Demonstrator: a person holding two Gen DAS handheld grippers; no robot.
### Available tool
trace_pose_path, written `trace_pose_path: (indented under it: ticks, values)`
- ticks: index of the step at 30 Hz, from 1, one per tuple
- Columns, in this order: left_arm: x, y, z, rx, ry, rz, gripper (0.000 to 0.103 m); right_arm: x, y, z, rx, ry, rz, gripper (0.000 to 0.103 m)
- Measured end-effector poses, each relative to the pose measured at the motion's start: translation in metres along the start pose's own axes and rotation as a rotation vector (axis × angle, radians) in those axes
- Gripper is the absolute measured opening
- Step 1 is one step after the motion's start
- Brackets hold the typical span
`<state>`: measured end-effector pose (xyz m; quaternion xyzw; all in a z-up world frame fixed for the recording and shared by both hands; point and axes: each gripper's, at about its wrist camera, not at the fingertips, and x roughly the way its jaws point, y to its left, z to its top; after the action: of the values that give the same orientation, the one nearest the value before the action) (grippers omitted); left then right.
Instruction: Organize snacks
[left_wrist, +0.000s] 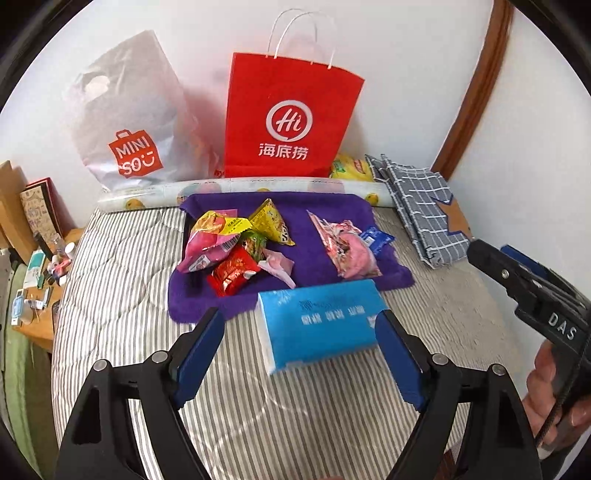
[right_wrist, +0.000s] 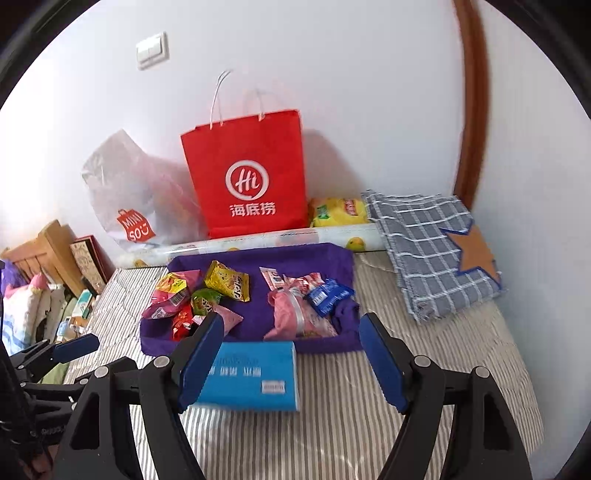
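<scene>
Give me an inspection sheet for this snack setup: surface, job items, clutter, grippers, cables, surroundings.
Surface: striped bedding, with a purple cloth spread on it.
Job's things: snack packets on the cloth in two groups, a left pile and a right pile; blue box lies at the cloth's near edge.
Clutter: red paper bag, white plastic bag, patterned roll, yellow packet, checked cloth.
Grippers: left gripper open, empty; right gripper open, empty.
Cables: a dark cord hangs by the right gripper's handle.
Surroundings: white wall, wooden frame, cluttered side table.
</scene>
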<state>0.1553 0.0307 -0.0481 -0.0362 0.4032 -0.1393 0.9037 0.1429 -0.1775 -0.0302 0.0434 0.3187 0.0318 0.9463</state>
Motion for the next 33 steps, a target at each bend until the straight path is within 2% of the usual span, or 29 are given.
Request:
trace_pose_path:
  ticks: [5, 11, 15, 19, 27, 33]
  values:
    - [-0.03, -0.017, -0.014, 0.04, -0.049, 0.019, 0.085, -0.034, -0.003, -0.021, 0.017, 0.01, -0.016, 0.074]
    - [-0.066, -0.041, -0.035, 0.084, -0.103, 0.031, 0.089, -0.079, -0.008, -0.046, 0.024, -0.022, -0.04, 0.076]
    - [-0.091, -0.055, -0.048, 0.093, -0.136, 0.055, 0.091, -0.109, -0.011, -0.056, 0.024, -0.06, -0.043, 0.083]
    - [-0.114, -0.063, -0.058, 0.09, -0.171, 0.066, 0.094, -0.139, -0.012, -0.067, 0.005, -0.102, -0.036, 0.098]
    - [-0.144, -0.079, -0.066, 0.123, -0.221, 0.099, 0.097, -0.16, -0.009, -0.07, 0.014, -0.125, -0.042, 0.101]
    - [-0.154, -0.074, -0.066, 0.099, -0.242, 0.095, 0.098, -0.174, -0.006, -0.068, 0.013, -0.15, -0.054, 0.101]
